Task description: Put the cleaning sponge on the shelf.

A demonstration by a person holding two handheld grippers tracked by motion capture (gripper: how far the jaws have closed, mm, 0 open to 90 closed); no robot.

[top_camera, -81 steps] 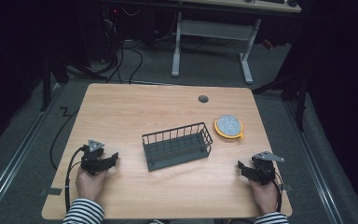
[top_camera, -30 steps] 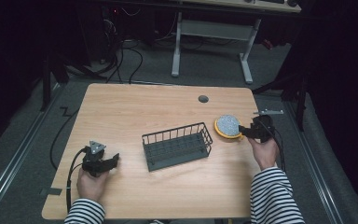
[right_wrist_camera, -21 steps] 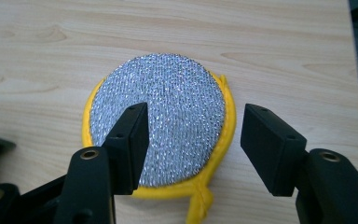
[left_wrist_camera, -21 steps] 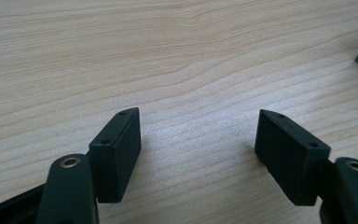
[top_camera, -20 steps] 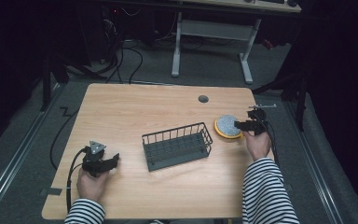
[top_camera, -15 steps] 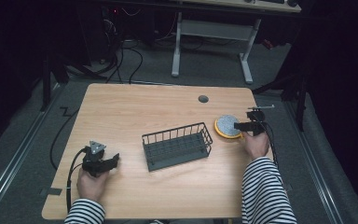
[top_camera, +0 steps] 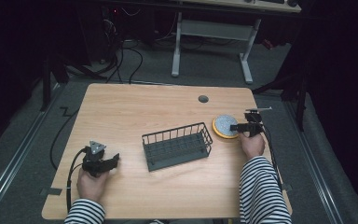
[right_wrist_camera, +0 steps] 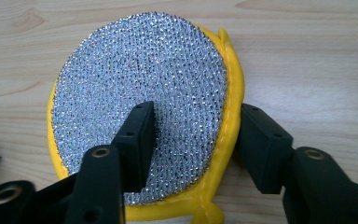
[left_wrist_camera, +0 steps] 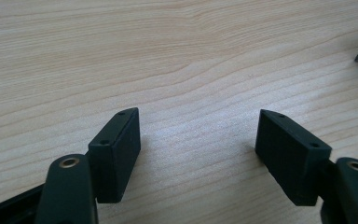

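Right gripper view: the right gripper (right_wrist_camera: pixel 191 130) straddles the edge of a round scouring pad (right_wrist_camera: pixel 140 88), silver mesh on yellow, its jaws just closing, one pad on the mesh, the other against the yellow rim. High view: the pad lies flat on the worktop (top_camera: pixel 135 112), just right of a dark wire basket (top_camera: pixel 177 145). The left gripper (top_camera: pixel 114 160) rests near the front left corner, jaws spread over bare wood.

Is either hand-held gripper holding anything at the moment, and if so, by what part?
The right hand-held gripper has been closing over the round scouring pad, straddling its yellow edge; a firm grip cannot be told. The left hand-held gripper holds nothing.
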